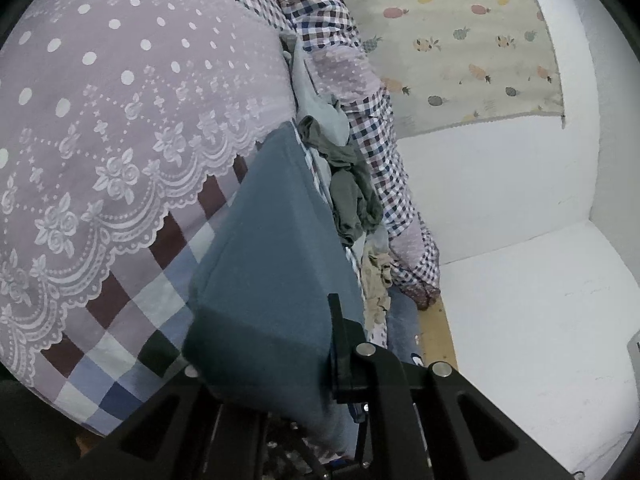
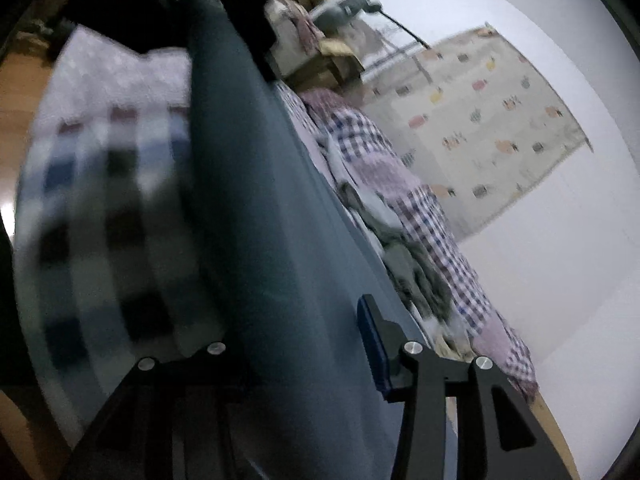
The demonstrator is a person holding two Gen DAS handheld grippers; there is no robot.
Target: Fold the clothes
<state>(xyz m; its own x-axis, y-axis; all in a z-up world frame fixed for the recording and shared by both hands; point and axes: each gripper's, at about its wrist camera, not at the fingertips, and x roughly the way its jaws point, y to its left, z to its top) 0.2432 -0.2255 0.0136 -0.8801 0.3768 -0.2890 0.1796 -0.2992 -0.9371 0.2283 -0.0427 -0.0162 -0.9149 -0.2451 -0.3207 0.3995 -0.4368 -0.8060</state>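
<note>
A blue-grey garment (image 1: 272, 240), folded over on itself, rises from my left gripper (image 1: 264, 344) above the bed. That gripper is shut on it. Only its right finger (image 1: 340, 340) shows, because the cloth hides the other. In the blurred right wrist view the same blue-grey garment (image 2: 248, 200) stretches as a long band from my right gripper (image 2: 296, 332) toward the top of the frame. The right gripper is shut on it too, with its blue-padded right finger (image 2: 374, 348) beside the cloth and the left one covered.
The bed carries a lilac lace and check bedspread (image 1: 120, 140). Along its far side lies a pile of clothes: a grey-green garment (image 1: 352, 192), a pale blue one (image 1: 320, 116) and a beige one (image 1: 376, 276). A checked quilt (image 1: 376, 140) borders the white wall (image 1: 500, 184), where a fruit-print cloth (image 1: 460, 48) hangs.
</note>
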